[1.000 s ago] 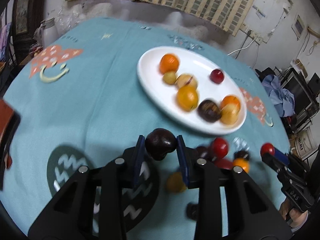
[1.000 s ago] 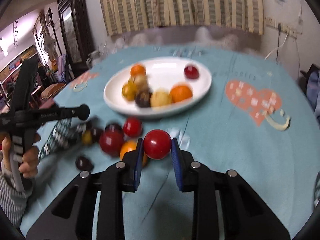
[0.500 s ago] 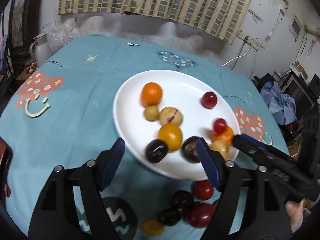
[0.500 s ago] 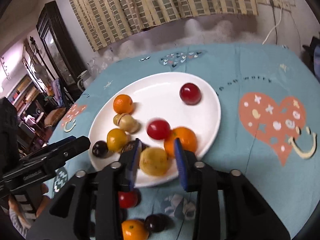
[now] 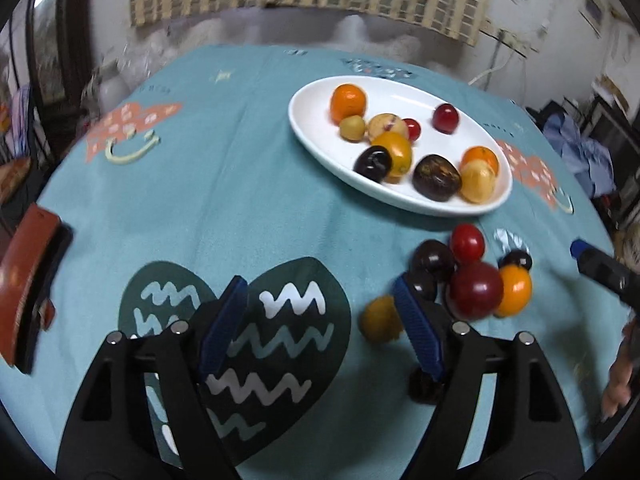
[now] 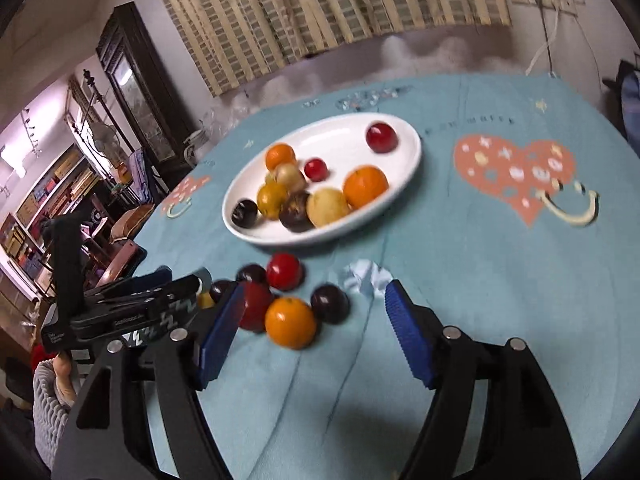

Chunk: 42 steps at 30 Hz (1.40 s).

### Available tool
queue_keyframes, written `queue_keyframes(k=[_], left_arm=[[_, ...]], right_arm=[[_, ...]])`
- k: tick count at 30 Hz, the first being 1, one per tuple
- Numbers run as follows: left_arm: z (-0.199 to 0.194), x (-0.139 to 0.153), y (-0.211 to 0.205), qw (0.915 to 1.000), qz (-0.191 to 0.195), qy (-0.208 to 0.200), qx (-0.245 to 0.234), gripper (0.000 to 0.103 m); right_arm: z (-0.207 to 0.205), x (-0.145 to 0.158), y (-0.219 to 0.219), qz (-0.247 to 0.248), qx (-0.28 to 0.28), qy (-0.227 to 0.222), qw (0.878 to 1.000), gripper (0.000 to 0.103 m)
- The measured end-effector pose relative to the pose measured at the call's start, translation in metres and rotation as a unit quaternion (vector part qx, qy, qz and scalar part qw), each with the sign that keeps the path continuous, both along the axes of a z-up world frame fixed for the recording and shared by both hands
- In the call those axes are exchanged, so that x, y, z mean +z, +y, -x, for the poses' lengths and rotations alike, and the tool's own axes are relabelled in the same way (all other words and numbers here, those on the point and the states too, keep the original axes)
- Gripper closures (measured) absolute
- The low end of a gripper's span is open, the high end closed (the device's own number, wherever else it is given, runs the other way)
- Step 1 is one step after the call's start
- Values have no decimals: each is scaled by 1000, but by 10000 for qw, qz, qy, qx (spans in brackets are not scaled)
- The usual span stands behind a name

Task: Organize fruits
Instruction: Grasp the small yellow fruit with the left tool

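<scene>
While both tools hang over the teal printed cloth on the round counter, neither carries anything. At the left side, the left hand-held gripper stands wide open, its blue ribbed pads framing only a dark green heart print; its jaws have just been opening and nothing lies between them. Just beside its right pad sits a small yellow-orange fruit, the nearest candidate. Further right lies the loose heap still to be sorted: a large dark red round fruit, a bright orange citrus, a smaller glossy red fruit and several near-black plums, all touching or nearly so. Beyond them the white oval ceramic plate already holds ten or so fruits, so the job looks partly done. In the right wrist view, the right hand-held gripper is likewise spread wide and empty, its jaws having just been opening, with the orange citrus near its left pad. These fruits look light, smooth-skinned, inclined to roll and probably soft enough to bruise, so each is best taken across its widest middle with a gentle squeeze, approached from the heap's outer edge so neighbours are not scattered.
</scene>
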State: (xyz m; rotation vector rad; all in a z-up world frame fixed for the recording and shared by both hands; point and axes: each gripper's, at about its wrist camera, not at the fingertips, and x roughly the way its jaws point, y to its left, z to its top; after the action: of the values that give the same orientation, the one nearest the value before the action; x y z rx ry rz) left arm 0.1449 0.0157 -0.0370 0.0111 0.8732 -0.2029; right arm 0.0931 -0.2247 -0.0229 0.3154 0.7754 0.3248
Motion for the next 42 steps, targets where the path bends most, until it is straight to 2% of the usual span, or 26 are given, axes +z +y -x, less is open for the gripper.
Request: queue_keyframes(k=[3, 8, 15, 16, 18, 19, 22, 28, 31, 36, 41, 42], left_arm=[[10, 2, -10, 9987, -239, -269, -356, 26], [12, -1, -19, 9961, -384, -281, -745, 26], [9, -17, -31, 9919, -814, -234, -946, 30], [9, -18, -33, 9913, -831, -227, -991, 34], [10, -18, -36, 9905, -803, -263, -1086, 57], [10, -19, -37, 9902, -782, -257, -1128, 75], [8, -22, -39, 9903, -821, -258, -1092, 76], [4, -14, -27, 9944, -474, -227, -921, 76], [3, -13, -25, 9953, -436, -197, -842, 76], [3, -13, -28, 9951, -447, -172, -862, 76], [4, -14, -29, 9949, -452, -156, -892, 76], [4, -14, -30, 9948, -453, -145, -899, 76]], right_arm=[[1, 1, -3, -90, 14, -2, 10000, 30], [-2, -3, -5, -117, -9, 70, 9999, 30], [-1, -2, -3, -111, 12, 68, 9999, 30], [-1, -2, -2, -104, 17, 63, 9999, 30], [-1, -3, -1, -83, 37, 66, 9999, 30], [-1, -3, 0, -73, 45, 70, 9999, 30], [-2, -6, 3, -17, 70, 81, 9999, 30], [-11, -18, 13, -202, 274, 276, 9990, 30], [-18, -25, 15, -367, 284, 449, 9979, 37], [-32, -37, 1, -1038, 16, 743, 9918, 52], [-42, -51, 0, -1301, -53, 1000, 9864, 52], [-42, -51, -1, -1334, -48, 1008, 9859, 55]])
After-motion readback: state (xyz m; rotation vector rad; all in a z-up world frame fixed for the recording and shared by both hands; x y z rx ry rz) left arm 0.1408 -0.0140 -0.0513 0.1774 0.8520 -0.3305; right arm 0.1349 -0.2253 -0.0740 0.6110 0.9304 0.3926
